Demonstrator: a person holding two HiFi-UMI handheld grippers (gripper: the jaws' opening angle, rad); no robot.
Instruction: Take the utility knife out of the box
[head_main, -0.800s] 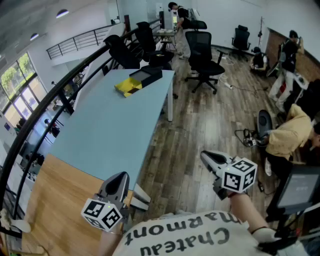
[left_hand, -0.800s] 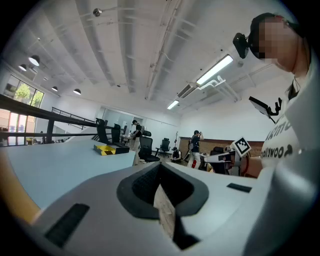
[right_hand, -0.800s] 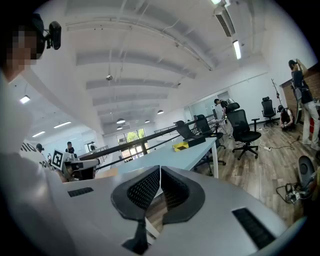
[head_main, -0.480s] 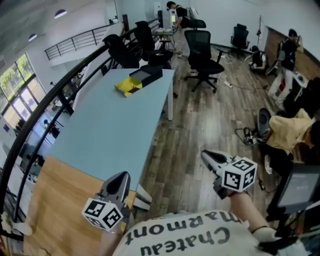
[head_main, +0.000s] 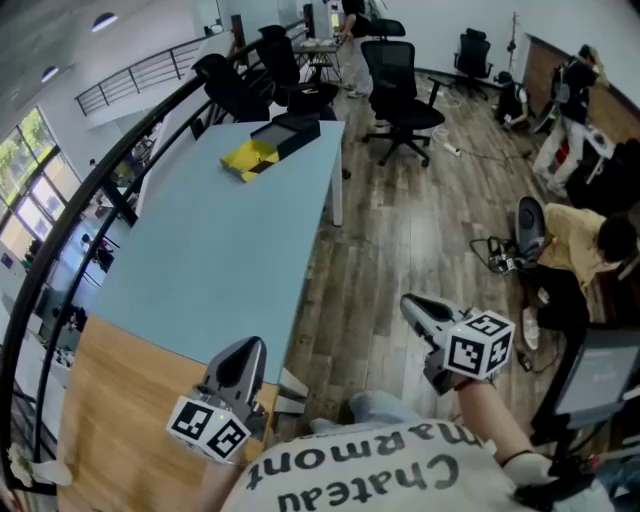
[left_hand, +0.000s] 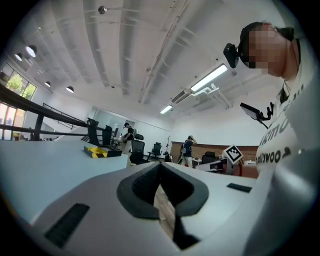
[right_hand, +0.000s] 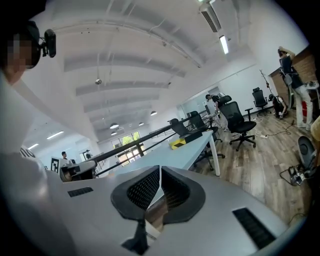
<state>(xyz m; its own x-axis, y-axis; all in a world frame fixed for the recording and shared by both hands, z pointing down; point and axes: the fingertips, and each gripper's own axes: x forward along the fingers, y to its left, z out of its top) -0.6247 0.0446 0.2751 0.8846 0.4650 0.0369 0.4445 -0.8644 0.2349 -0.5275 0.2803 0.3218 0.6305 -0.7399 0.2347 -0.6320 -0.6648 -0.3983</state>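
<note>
1. Lying at the far end of the long pale-blue rectangular table (head_main: 210, 250), the yellow-and-black cardboard box (head_main: 262, 148) is seen well apart from both tools. The utility knife itself cannot be made out in any view.
2. The grey two-jaw left gripper (head_main: 243, 352) is held close to the person's body, at the edge of the light wooden surface (head_main: 110, 400) that adjoins the table's near end. Its jaws are clenched together with nothing between them.
3. The grey two-jaw right gripper (head_main: 418, 310) is held over the wood-plank floor (head_main: 400, 230), off the table's right side. Its jaws are likewise pressed together and empty.
4. Only in the head view are the 2 grippers and the box laid out together from above.
5. In the left gripper view the box is seen small and low across the tabletop, and part of the right gripper is caught at the right. In the right gripper view the box is seen at the table's far end, near black office chairs (head_main: 400, 75).
6. In the head view the box's long axis is seen to run diagonally across the tabletop, with the yellow part toward the lower left and the black part toward the upper right. Which way the knife points cannot be told.
</note>
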